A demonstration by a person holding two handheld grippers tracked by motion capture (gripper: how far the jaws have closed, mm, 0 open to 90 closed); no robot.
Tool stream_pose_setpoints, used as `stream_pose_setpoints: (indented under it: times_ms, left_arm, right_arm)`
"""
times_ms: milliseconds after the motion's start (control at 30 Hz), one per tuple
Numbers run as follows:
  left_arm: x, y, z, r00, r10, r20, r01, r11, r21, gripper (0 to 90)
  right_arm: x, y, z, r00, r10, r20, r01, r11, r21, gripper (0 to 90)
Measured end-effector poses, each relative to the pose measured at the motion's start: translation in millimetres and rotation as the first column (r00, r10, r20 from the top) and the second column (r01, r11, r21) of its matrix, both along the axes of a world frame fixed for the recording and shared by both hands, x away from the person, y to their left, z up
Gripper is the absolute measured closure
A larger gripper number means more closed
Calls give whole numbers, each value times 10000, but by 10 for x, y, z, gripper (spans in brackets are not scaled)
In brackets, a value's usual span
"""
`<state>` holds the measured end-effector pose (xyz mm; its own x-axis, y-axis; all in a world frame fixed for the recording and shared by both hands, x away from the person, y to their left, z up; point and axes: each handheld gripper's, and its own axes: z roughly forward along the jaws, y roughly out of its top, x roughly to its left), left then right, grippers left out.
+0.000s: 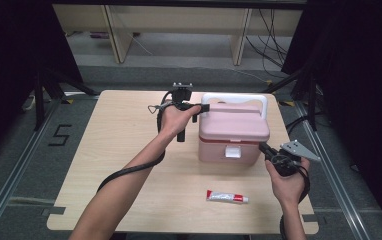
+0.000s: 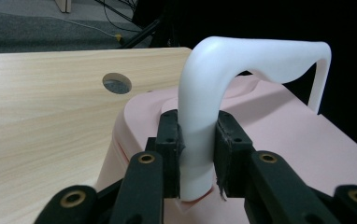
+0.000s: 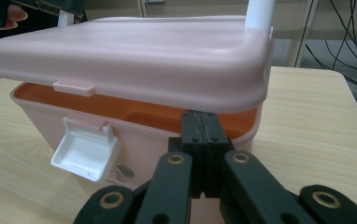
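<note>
A black "5" (image 1: 60, 135) is marked on the grey floor (image 1: 24, 170) left of the surface; the tube's (image 1: 227, 197) print (too small) stays unreadable.

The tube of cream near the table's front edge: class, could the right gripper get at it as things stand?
Probably yes. The tube lies alone on bare table, with nothing over it. The right gripper, jaws shut, sits at the pink box just beyond, holding nothing, so it seems free to swing back.
</note>
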<state>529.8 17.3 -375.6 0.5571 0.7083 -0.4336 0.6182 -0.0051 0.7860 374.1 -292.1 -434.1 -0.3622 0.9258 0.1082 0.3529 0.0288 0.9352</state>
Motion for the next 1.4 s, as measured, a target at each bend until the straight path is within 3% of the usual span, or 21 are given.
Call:
stream_pose_setpoints:
  times_ms: [167,233,300,333,367,400,433,500,533,600,667,700,733,833,933,1033,1067,1133,1267,1333,1400]
  left_arm:
    - [-6,-3,-5,9990,-204,408,197,9997,164,681]
    - [-43,-8,-2,9933,-368,1099,313,9982,510,569]
    - [-66,-4,2,9902,-478,1314,398,9972,627,513]
    - [-123,18,17,9837,-600,1693,472,9958,787,486]
    - [-123,18,17,9837,-600,1693,472,9958,787,470]
    - [-193,62,43,9761,-643,2077,455,9945,945,455]
    - [-193,62,43,9761,-643,2077,455,9945,945,449]
    - [-338,164,89,9638,-743,2561,495,9936,1018,440]
    - [-338,164,89,9638,-743,2561,495,9936,1018,438]
    - [-451,247,104,9553,-890,2819,641,9933,966,443]
    - [-626,375,96,9368,-1169,3298,828,9898,1157,463]
    - [-626,375,96,9368,-1169,3298,828,9898,1157,474]
    - [-727,442,67,9296,-1376,3420,1038,9879,1153,499]
    - [-820,503,26,9301,-1433,3381,1070,9865,1238,540]
    - [-959,571,-71,9247,-1667,3422,1256,9823,1391,634]
    - [-1018,577,-113,9228,-1818,3398,1401,9797,1436,685]
    - [-1052,573,-162,9201,-2029,3351,1580,9749,1567,697]
    - [-1058,577,-207,9211,-2108,3274,1639,9726,1651,710]
    - [-1059,583,-240,9242,-2018,3244,1564,9746,1605,718]
    - [-1094,554,-253,9166,-2127,3386,1675,9731,1580,718]
    - [-1111,533,-263,9155,-2155,3396,1724,9731,1527,720]
  right_arm:
    - [-2,7,14,9999,-61,100,60,9999,92,900]
    - [6,12,27,9997,-137,222,136,9999,53,900]
    - [13,30,31,9997,-156,197,150,9995,290,900]
    - [22,9,39,9996,-91,256,92,10000,-16,900]
    - [14,21,47,9999,-83,140,80,9997,226,900]
    - [13,25,49,9999,-114,126,111,9996,252,900]
    - [13,25,49,9999,-114,126,111,9996,252,900]
    - [26,10,48,9995,-19,302,15,9999,123,900]
    - [26,10,48,9995,-19,302,15,9999,123,900]
    - [28,10,48,9995,-42,304,37,9999,136,900]
    - [33,10,53,9995,-66,313,62,9999,127,900]
    - [33,10,53,9995,-66,313,62,9999,127,900]
    - [41,5,59,9996,-49,262,49,10000,20,900]
    - [56,0,61,9994,-61,354,65,9999,-98,900]
    - [61,22,61,9994,-183,296,179,9998,121,900]
    - [79,16,58,9990,-127,420,128,9999,-17,900]
    - [80,14,59,9982,-201,567,207,9997,-96,900]
    - [58,42,78,9995,-248,202,243,9994,251,900]
    - [77,22,88,9991,-136,391,137,9999,-10,900]
    - [69,39,102,9994,-226,245,220,9995,229,900]
    - [101,18,102,9985,-119,526,122,9999,-56,900]
